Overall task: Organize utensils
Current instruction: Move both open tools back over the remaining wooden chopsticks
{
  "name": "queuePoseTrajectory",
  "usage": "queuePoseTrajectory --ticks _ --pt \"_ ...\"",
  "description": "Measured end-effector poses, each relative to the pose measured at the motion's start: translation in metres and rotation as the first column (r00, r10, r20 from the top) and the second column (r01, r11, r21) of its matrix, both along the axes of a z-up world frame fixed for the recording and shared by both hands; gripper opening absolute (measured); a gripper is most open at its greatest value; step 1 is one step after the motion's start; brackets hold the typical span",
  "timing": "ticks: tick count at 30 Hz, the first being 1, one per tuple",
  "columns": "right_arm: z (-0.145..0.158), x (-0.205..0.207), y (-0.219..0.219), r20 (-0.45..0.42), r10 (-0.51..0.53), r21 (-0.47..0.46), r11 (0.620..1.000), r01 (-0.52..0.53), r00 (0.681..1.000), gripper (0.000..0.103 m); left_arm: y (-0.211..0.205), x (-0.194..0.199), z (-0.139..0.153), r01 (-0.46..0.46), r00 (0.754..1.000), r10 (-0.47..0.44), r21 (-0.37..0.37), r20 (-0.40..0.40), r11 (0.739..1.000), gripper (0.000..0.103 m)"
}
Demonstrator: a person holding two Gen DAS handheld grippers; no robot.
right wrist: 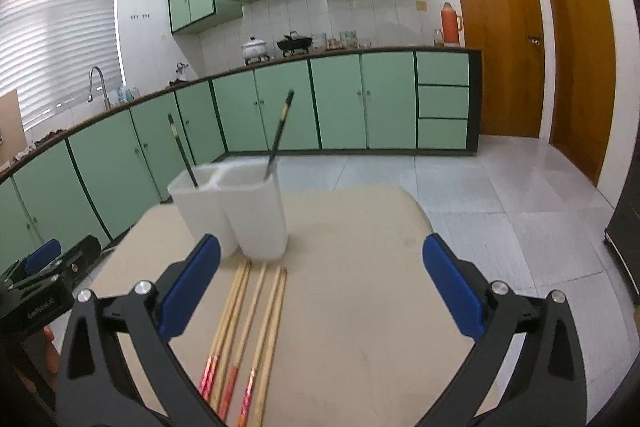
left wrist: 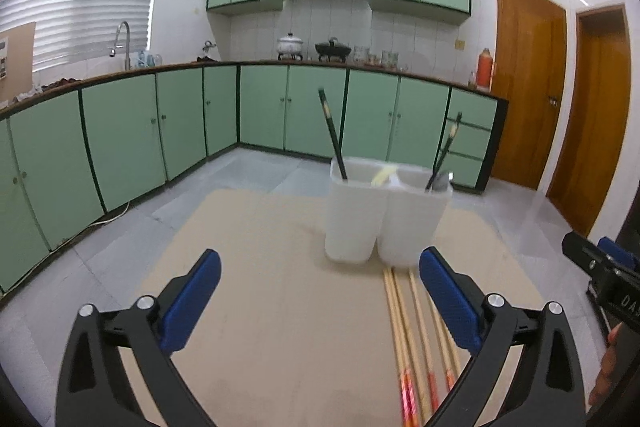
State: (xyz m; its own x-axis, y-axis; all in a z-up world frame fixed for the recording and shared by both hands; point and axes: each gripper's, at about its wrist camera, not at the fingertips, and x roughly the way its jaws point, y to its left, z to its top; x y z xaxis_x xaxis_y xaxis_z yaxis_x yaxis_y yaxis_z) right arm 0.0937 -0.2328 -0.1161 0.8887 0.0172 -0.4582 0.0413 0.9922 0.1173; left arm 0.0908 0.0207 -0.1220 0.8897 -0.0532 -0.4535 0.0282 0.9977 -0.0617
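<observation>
left wrist: low over table [left wrist: 280,227], facing cabinets | right wrist: same, from its right | shared: holder [left wrist: 386,215], chopsticks [left wrist: 404,327]

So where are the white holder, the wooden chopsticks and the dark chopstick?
White holder [right wrist: 262,223]: right wrist view, front wall of its right cup.
Wooden chopsticks [right wrist: 246,323]: right wrist view, mid-shaft.
Dark chopstick [left wrist: 332,135]: left wrist view, shaft above the rim.
</observation>
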Motion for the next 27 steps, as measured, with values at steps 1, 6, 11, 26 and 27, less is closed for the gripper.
queuePoseTrajectory --ticks 1,6,11,26,27 --pt "-0.002 -0.002 0.000 -0.007 -0.001 -0.003 1.000 0.001 1.000 0.098 -0.001 -0.003 -0.005 0.002 1.000 -0.002 0.007 -0.011 1.000 0.097" --pt "-0.026 -0.015 0.000 -0.063 -0.015 -0.007 1.000 0.014 0.998 0.098 -0.002 -0.018 -0.030 0.014 0.998 -0.012 0.033 -0.064 0.999 0.097" --pt "-0.048 -0.031 0.008 -0.109 -0.017 -0.007 1.000 0.017 0.994 0.098 -0.004 -0.028 -0.042 0.029 0.995 -0.024 0.046 -0.100 0.999 0.097" --pt "-0.090 -0.071 0.041 -0.190 0.049 -0.053 0.997 -0.060 0.981 0.063 -0.013 -0.063 -0.069 0.046 0.989 -0.038 0.055 -0.143 0.997 0.094" --pt "-0.093 -0.074 0.044 -0.198 0.059 -0.053 0.996 -0.071 0.979 0.059 -0.012 -0.064 -0.070 0.044 0.989 -0.035 0.058 -0.144 0.997 0.094"
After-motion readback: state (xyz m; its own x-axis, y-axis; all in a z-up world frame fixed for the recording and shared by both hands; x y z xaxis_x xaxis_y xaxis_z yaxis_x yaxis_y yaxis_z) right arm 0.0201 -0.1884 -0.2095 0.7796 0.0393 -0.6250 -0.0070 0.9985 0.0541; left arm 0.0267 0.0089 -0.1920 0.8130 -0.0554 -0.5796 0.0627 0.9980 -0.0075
